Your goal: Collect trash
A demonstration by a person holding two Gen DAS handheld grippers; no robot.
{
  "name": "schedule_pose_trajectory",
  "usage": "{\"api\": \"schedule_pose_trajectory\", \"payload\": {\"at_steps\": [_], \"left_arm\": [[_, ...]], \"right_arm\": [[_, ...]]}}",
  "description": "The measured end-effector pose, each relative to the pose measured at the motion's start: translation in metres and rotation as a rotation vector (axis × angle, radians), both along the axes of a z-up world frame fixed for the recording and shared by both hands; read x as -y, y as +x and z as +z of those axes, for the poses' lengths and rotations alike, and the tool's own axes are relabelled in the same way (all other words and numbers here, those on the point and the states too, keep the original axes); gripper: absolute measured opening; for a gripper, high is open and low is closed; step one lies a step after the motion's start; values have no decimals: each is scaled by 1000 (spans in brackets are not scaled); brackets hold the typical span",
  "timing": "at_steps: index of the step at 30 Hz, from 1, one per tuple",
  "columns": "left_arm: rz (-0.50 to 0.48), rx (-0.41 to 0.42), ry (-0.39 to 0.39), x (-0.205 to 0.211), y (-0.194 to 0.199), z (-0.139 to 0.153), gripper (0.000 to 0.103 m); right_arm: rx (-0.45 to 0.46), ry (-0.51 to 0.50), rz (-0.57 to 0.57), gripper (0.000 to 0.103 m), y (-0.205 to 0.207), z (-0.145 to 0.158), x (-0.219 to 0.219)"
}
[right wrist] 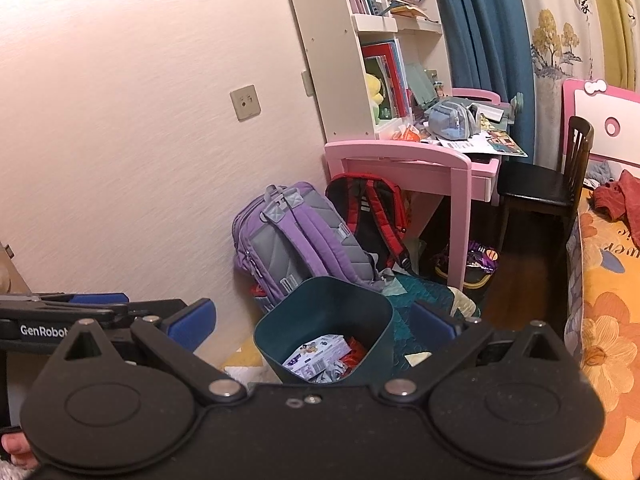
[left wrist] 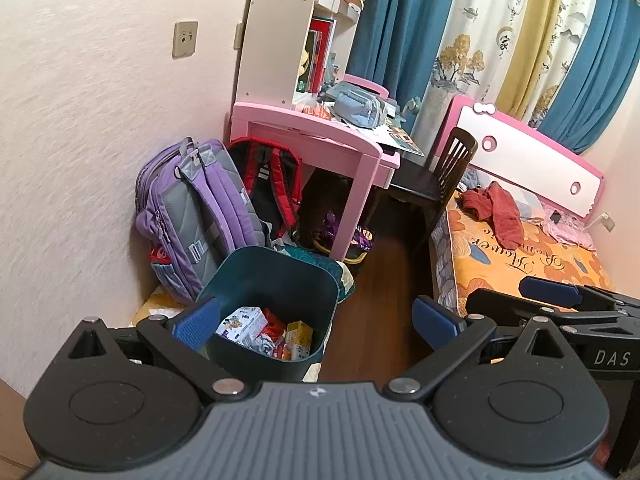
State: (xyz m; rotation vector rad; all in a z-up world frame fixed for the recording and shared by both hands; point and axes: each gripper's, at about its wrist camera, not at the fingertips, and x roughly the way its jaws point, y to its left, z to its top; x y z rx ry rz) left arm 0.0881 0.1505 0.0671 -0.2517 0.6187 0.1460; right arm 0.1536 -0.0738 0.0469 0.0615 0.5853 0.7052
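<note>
Both my tongs are wide apart and hold nothing. My left tongs point(left wrist: 316, 318) hang over the dark green bin point(left wrist: 272, 276), and my right tongs point(right wrist: 312, 320) hang just beside them, over the same bin point(right wrist: 326, 308). The trash is in the bin: a white box point(left wrist: 242, 326) with pictures, a yellow carton point(left wrist: 299, 336) and some red wrappers. The bin stands on the floor, tight against the purple backpack point(left wrist: 192, 216) and near the pink desk point(left wrist: 316, 140). I think a few things could go wrong. My two tongs are so close that they could bump each other. If I push down on the rim, the bin could tip and spill. There may be more trash on the messy desk or under it, and I could grab something that is not trash, like the blue pouch point(left wrist: 356, 110).
</note>
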Motion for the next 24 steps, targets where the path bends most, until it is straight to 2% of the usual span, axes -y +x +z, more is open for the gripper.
{"api": "schedule_pose_trajectory", "payload": {"at_steps": [24], "left_arm": [[11,-39,-21,16,2,-11,103]], "right_arm": [[-37,-5,2,103,6,-9,10]]}}
